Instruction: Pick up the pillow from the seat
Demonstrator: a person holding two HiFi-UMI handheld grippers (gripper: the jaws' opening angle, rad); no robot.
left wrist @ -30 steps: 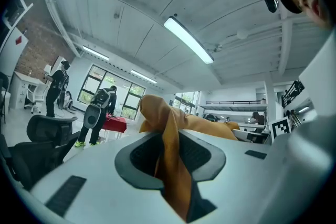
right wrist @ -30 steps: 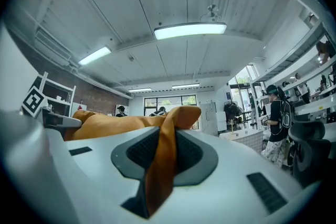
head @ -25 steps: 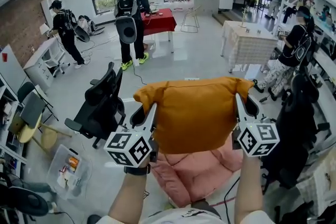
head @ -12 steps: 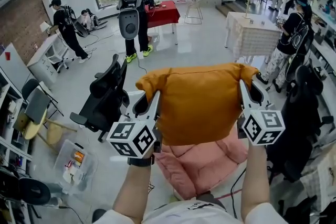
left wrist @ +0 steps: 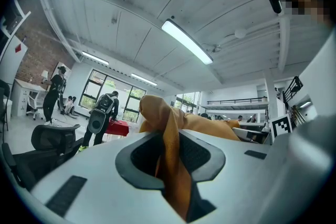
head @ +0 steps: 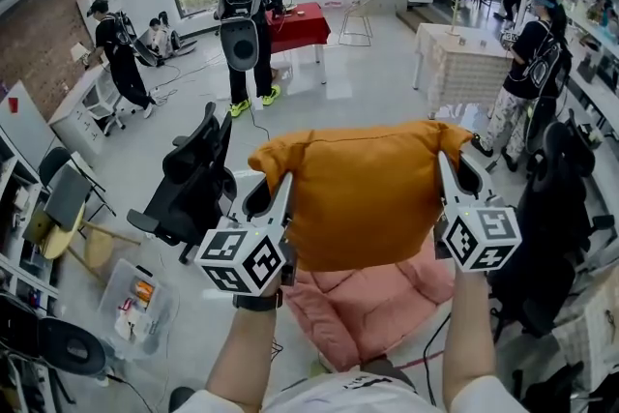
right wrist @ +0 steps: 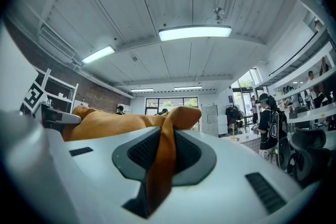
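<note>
An orange pillow point(head: 363, 193) hangs in the air between my two grippers, above a pink seat cushion point(head: 372, 305). My left gripper point(head: 272, 192) is shut on the pillow's upper left corner. In the left gripper view the orange fabric point(left wrist: 176, 128) is pinched between the pads of the left gripper point(left wrist: 169, 162). My right gripper point(head: 453, 177) is shut on the upper right corner. The right gripper view shows a fold of the pillow point(right wrist: 113, 124) clamped in the right gripper point(right wrist: 161, 157). The pillow hides the back part of the seat.
A black office chair point(head: 189, 184) stands at the left, another dark chair point(head: 546, 237) at the right. A clear plastic bin point(head: 135, 300) sits on the floor lower left. Farther off are a cloth-covered table point(head: 464, 63), a red table point(head: 295, 24) and several people.
The pillow and both grippers have risen a little above the pink seat. Both grips on its corners stay the same.
</note>
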